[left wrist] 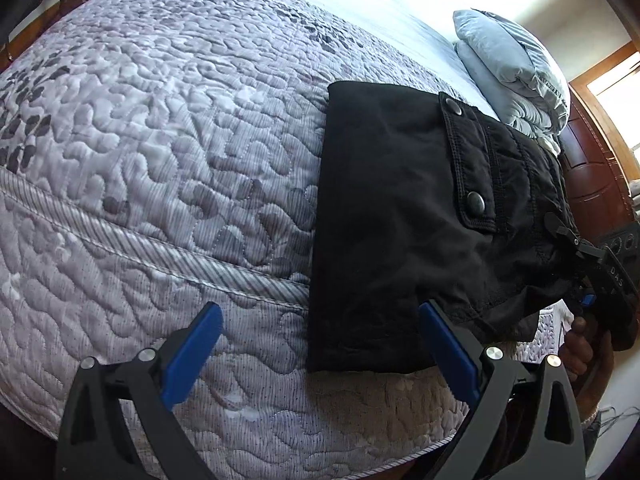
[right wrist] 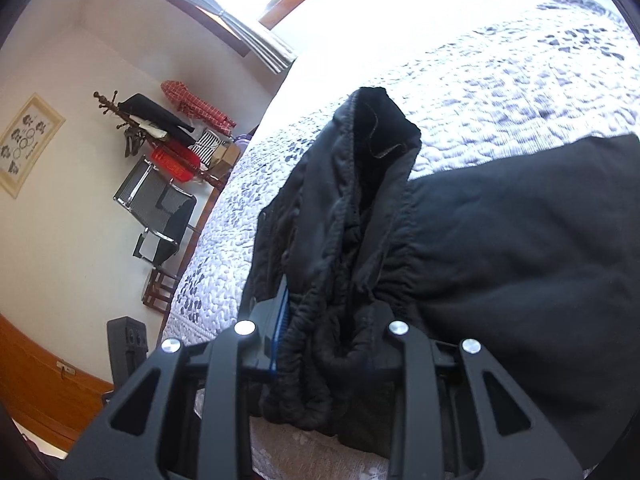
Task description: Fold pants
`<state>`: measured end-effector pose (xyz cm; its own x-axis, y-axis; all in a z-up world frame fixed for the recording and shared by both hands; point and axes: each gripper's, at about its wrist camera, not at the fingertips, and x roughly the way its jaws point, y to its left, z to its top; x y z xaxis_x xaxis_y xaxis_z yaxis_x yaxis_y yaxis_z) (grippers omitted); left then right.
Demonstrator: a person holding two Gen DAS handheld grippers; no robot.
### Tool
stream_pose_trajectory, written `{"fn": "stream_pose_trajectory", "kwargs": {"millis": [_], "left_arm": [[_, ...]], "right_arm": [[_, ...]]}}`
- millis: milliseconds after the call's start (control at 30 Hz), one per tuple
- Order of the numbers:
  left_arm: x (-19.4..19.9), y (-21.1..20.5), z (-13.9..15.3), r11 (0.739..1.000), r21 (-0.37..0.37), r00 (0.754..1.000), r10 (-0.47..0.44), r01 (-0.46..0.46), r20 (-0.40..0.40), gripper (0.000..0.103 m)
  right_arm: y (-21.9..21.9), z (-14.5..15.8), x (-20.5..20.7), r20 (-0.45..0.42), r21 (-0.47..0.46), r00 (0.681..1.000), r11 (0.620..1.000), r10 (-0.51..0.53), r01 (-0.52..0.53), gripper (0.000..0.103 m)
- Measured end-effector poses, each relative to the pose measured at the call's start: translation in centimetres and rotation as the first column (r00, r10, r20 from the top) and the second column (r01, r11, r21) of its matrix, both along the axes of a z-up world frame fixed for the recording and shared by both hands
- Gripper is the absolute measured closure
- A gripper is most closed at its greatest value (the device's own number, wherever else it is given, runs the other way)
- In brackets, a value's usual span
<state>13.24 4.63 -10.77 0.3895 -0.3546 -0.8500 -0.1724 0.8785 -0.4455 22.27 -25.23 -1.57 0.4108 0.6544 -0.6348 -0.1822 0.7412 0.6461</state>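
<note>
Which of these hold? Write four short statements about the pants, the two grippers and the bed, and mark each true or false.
1. The right gripper is shut on the bunched waistband of the black pants. True.
2. The left gripper holds the pants. False: its jaws stand open, empty, at the pants' near edge.
3. The pants lie on the floor. False: they lie on the quilt.
4. A pillow lies beyond the pants. True.

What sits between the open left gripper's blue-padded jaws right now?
Mostly bare quilted grey bedspread; the near corner of the folded black pants reaches the right-side jaw of the left gripper. Left wrist view shows it.
</note>
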Motion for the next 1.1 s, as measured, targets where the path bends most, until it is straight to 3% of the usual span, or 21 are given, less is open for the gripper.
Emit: {"fn": "stream_pose_trajectory", "kwargs": {"millis": [333, 667, 1100], "left_arm": [[-0.2, 0.3, 2.4, 0.999, -0.045, 0.999, -0.001, 0.003, 0.047, 0.004], [0.0, -1.2, 4.5, 0.998, -0.049, 0.995, -0.042, 0.047, 0.087, 0.004], [1.8, -6.3, 5.2, 0.991, 0.000, 0.987, -0.133, 0.134, 0.091, 0.004]], "right_arm": [[-0.8, 4.9, 0.1, 0.089, 0.009, 0.995, 0.999, 0.046, -0.047, 0.077], [-4.2, 8.6, -0.5, 0.147, 0.008, 0.989, 1.000, 0.006, -0.007, 0.077], [-11.0, 8.0, -1.7, 0.128, -0.038, 0.987, 0.994, -0.096, 0.101, 0.077]]}}
